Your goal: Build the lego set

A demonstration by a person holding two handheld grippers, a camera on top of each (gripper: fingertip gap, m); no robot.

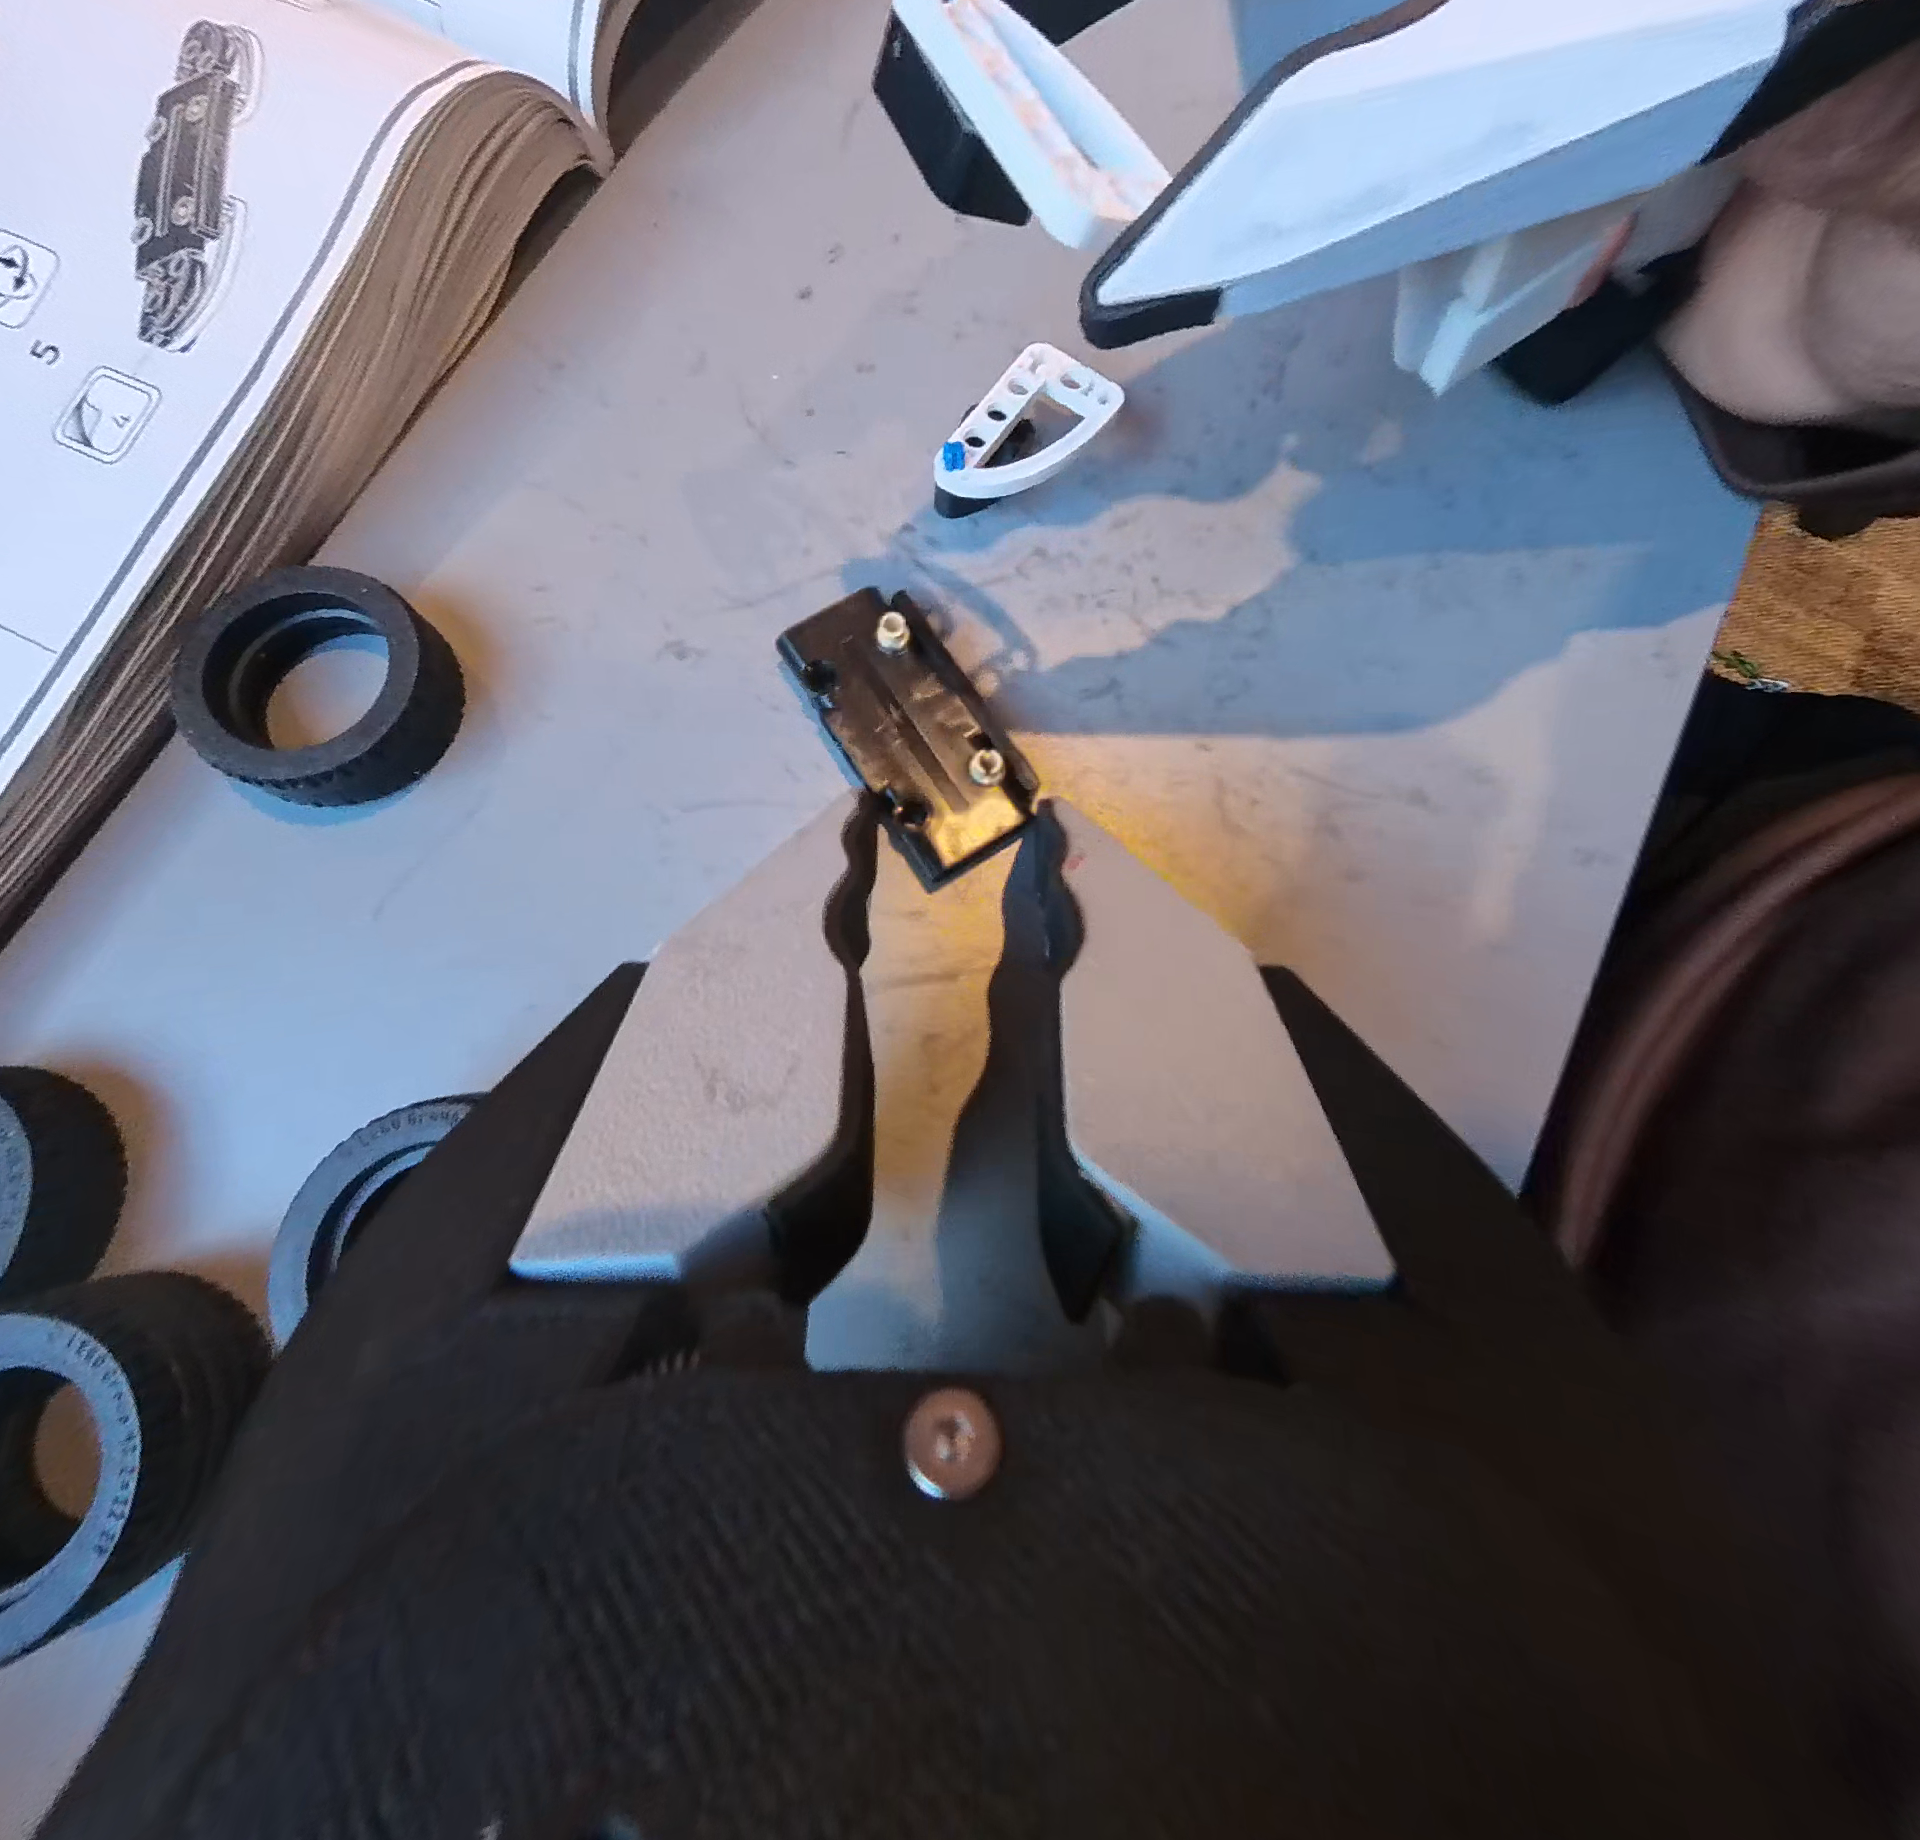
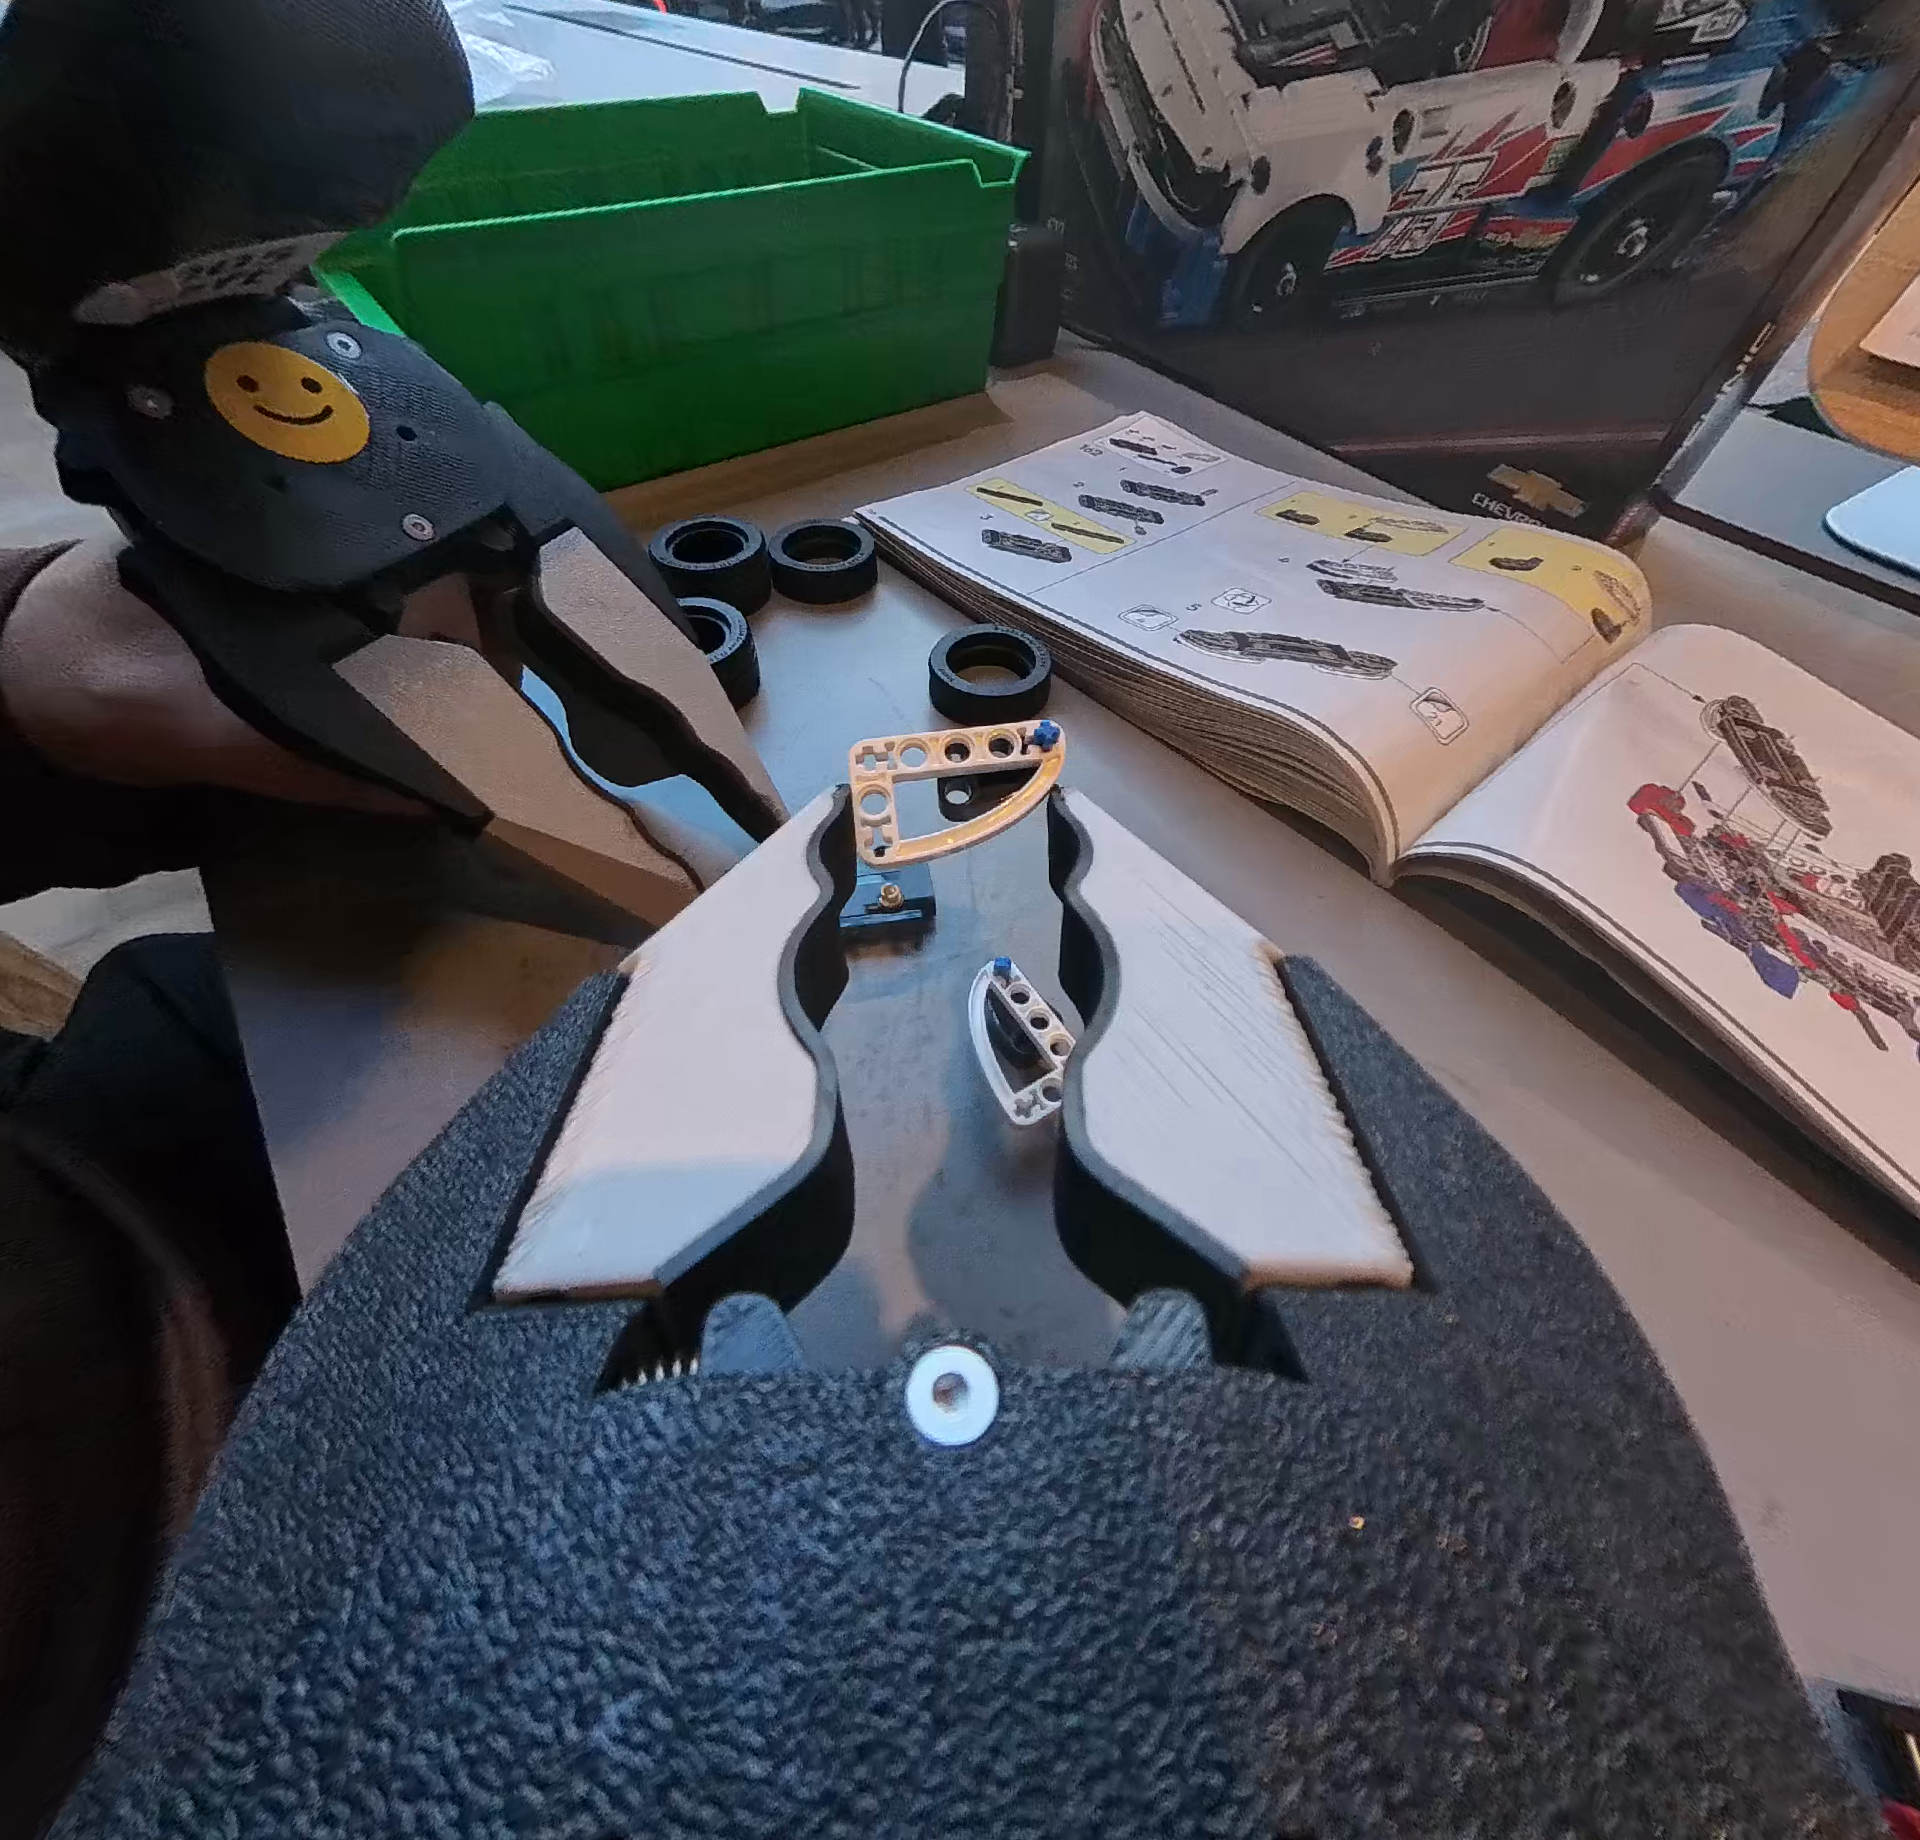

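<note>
Left gripper (image 1: 951, 834): tips clenched on the near end of the black lego block (image 1: 909, 736), mid-frame in the left wrist view; the block's far end juts free.
Right gripper (image 2: 945, 814): jaws spread, holding nothing, low over the table (image 2: 1558, 1323).
White curved panel (image 2: 951, 791): just beyond the right tips, unheld.
Second white panel (image 2: 1023, 1047): lies between the spread fingers, close to the right-hand one.
Tyres (image 2: 987, 670): upper middle, apart from the panels.
Manual (image 2: 1299, 637): open at right; its page edge bounds bare table.
Green bin (image 2: 707, 263): upper left, well back.
</note>
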